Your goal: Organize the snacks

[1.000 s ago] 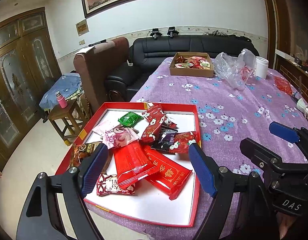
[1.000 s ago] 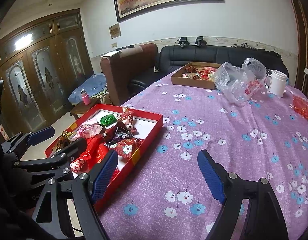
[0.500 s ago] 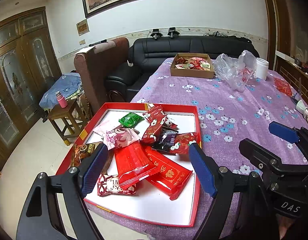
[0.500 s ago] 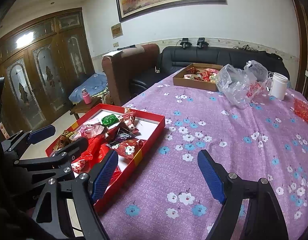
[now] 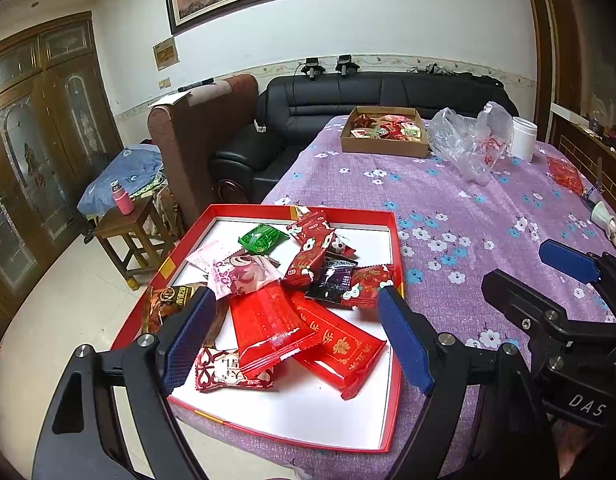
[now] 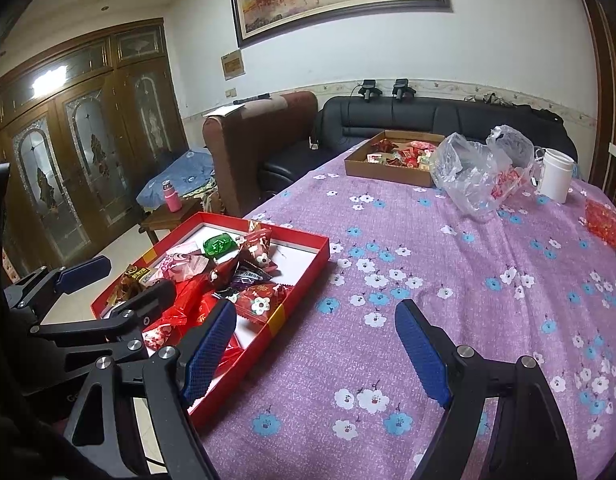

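Snacks (image 5: 292, 304) lie heaped in a red tray (image 5: 393, 360) with a white floor, at the near left corner of the desk (image 5: 459, 200) under its purple flowered cloth. My left claw (image 5: 296, 340) hangs over the tray's near end with its blue pads spread wide and nothing between them; two long red packets (image 5: 268, 324) sit in the gap below, with a heart-printed packet (image 5: 232, 372) at their 7 o'clock. A green sweet (image 5: 262, 238) rests toward the tray's far end, at 12 o'clock from the pile, and a pink-and-white wrapper (image 5: 240, 274) lies just at its 7 o'clock. A dark purple packet (image 5: 333, 282) and a red one with a white flower (image 5: 367, 284) sit close to the tray's right wall.

My right claw (image 6: 315, 356) is likewise spread wide and holds nothing, hovering above bare cloth at 3 o'clock from the tray, its left pad over the tray's near right corner. At the desk's far end stands a brown cardboard box (image 6: 391, 170) with more sweets inside. A crumpled clear plastic bag (image 6: 475, 172) lies touching its right side, and a white jar (image 6: 555, 176) stands just beyond the bag at 3 o'clock.
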`<state>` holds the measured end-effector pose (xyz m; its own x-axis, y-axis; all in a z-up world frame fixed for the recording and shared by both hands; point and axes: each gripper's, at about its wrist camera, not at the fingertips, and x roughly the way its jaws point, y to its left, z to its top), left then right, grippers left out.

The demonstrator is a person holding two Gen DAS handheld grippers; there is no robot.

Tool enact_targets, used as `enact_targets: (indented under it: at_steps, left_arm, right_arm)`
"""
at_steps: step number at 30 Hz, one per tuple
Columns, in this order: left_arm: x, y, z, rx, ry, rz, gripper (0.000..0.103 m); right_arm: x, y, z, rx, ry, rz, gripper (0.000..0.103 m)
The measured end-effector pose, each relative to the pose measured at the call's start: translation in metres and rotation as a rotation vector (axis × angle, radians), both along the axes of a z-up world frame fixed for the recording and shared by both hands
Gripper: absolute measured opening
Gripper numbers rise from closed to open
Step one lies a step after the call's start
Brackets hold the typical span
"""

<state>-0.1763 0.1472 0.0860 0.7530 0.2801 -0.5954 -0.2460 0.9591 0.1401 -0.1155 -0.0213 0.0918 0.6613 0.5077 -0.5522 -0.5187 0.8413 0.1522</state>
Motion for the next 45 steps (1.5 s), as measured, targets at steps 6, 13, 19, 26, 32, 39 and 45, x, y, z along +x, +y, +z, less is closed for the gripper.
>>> enact_targets:
  at_steps: [6, 13, 19, 26, 32, 39, 45]
  left_arm:
    - [-0.0001, 0.0001, 0.0004, -0.001, 0.0, -0.002, 0.083]
    - [-0.0002, -0.0027, 0.0019, -0.002, 0.0, -0.006, 0.083]
    - [-0.0019, -0.0033, 0.0023, -0.007, -0.006, -0.003, 0.083]
    - [-0.002, -0.0022, 0.0027, -0.008, -0.005, -0.004, 0.083]
    - [-0.0024, -0.0017, 0.0022, -0.007, -0.005, -0.007, 0.083]
    - [-0.0027, -0.0028, 0.0004, -0.013, -0.002, -0.011, 0.083]
    - [-0.0022, -0.0023, -0.0013, -0.032, 0.0, -0.02, 0.083]
  right_arm:
    - [0.001, -0.0019, -0.0003, 0.003, 0.004, -0.003, 0.083]
    - [0.0012, -0.0025, -0.0009, 0.005, 0.006, -0.004, 0.083]
    - [-0.0003, -0.003, -0.0022, 0.009, 0.008, -0.006, 0.083]
    - [0.0, -0.0032, -0.0023, 0.009, 0.009, -0.006, 0.083]
    - [-0.0011, -0.0025, -0.0043, 0.007, 0.015, -0.007, 0.083]
    - [-0.0008, -0.0025, -0.0048, 0.006, 0.014, -0.007, 0.083]
    - [-0.0019, -0.0028, -0.0056, 0.014, 0.019, -0.007, 0.083]
